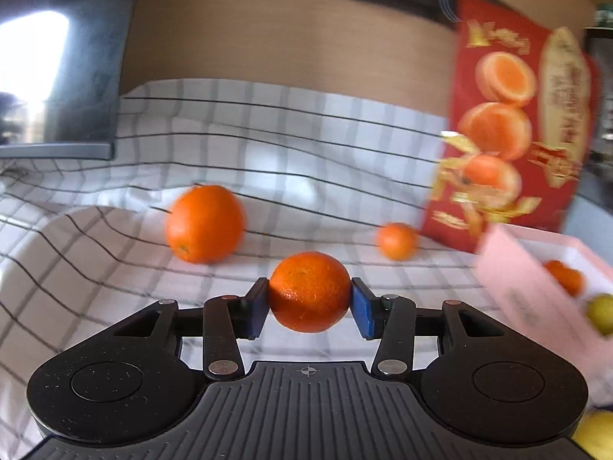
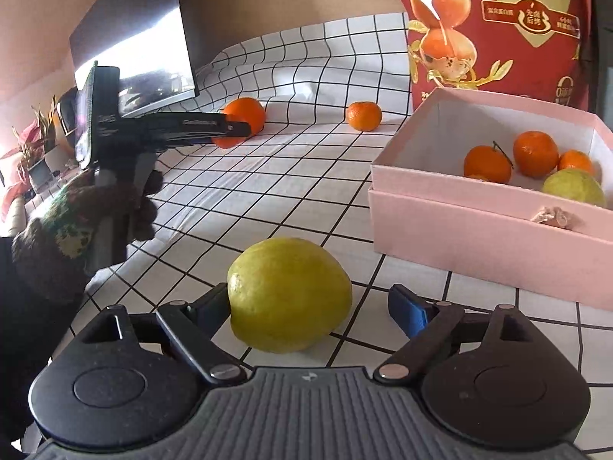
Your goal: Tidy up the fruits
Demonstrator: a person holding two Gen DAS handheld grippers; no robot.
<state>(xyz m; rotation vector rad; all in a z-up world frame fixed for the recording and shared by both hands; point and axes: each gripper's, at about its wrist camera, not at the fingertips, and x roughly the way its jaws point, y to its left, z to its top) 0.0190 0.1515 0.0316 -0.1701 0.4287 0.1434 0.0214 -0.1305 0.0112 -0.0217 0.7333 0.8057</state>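
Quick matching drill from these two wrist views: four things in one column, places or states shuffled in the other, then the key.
Things:
1. mandarin
2. yellow-green citrus
3. big orange
4. pink box

Places or states:
A. on the checked cloth, between the open right claw fingers, not pinched
B. holds several fruits
C. pinched in the left claw, off the cloth
D. loose on the cloth, far side

Pairs: 1-C, 2-A, 3-D, 4-B
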